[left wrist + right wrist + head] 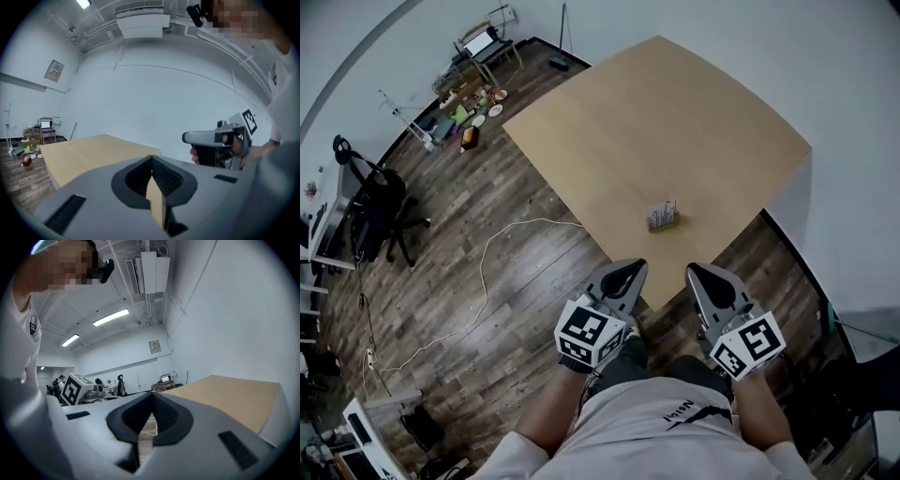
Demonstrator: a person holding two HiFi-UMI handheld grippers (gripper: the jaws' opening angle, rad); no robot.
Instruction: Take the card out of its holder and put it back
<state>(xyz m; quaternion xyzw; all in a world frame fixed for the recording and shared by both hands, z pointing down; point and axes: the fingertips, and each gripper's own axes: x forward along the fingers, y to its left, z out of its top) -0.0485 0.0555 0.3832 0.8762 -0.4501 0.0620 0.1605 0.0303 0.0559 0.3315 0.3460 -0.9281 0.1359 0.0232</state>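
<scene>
- Surface (656, 122): pale wood.
- Card holder (663, 216): upright on the surface near the person's edge. It shows in the head view only, and the card itself is too small to tell.
- Left tool (151, 158): jaws pressed together, nothing between.
- Right tool (152, 394): jaws pressed together, empty. The head view shows both tools near the surface edge, apart from the holder.

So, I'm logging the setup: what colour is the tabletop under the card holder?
Light tan wood; the tabletop shows best in the head view.
</scene>
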